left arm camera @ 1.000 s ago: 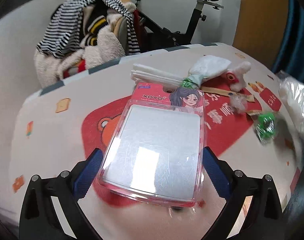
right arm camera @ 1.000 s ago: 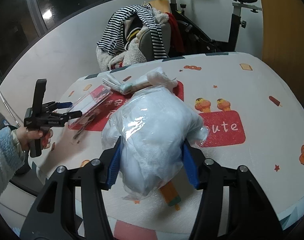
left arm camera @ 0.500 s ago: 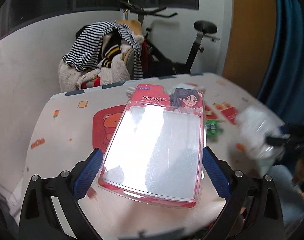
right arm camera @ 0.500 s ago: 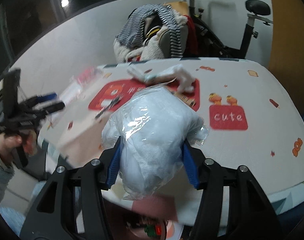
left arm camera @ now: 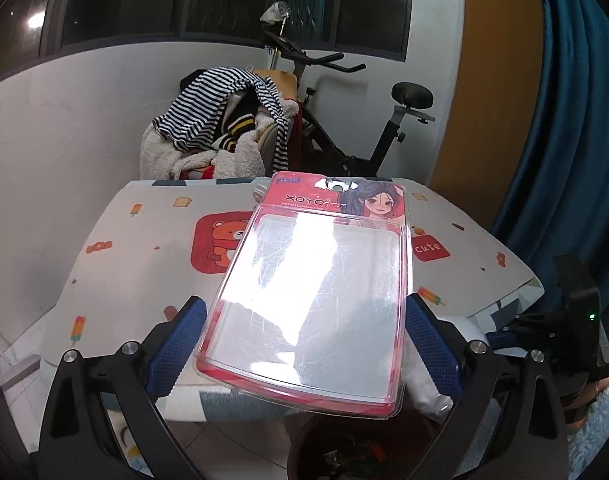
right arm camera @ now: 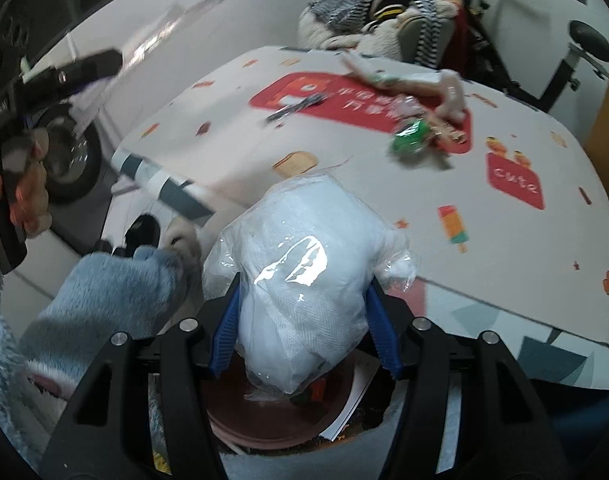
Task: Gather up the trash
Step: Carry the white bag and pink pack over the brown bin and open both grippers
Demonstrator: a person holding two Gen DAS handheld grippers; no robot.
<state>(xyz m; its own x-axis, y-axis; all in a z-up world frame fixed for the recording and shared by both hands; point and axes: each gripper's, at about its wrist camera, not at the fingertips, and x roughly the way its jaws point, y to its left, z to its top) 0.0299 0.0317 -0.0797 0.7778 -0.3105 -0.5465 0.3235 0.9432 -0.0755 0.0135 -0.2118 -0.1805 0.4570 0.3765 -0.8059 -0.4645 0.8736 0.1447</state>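
My left gripper [left arm camera: 304, 348] is shut on a clear plastic blister pack with a pink card back [left arm camera: 316, 292], held in the air off the table's near edge, above a dark round trash bin [left arm camera: 344, 448]. My right gripper [right arm camera: 304, 324] is shut on a clear bag of white tissue [right arm camera: 304, 280], held right over the brown rim of the bin [right arm camera: 272, 428]. The right gripper also shows at the right of the left wrist view [left arm camera: 564, 328]. The left gripper shows at the upper left of the right wrist view [right arm camera: 52, 80].
The table [right arm camera: 264, 128] with a cartoon cloth carries a green wrapper [right arm camera: 410, 138], a dark strip [right arm camera: 294, 106] and crumpled white paper scraps [right arm camera: 420, 84]. A chair piled with striped clothes [left arm camera: 224, 128] and an exercise bike [left arm camera: 364, 120] stand behind it.
Both grippers have pulled back from over the table and swung down past its near edge, carrying the blister pack and the tissue bag. The bin has come into view below them.
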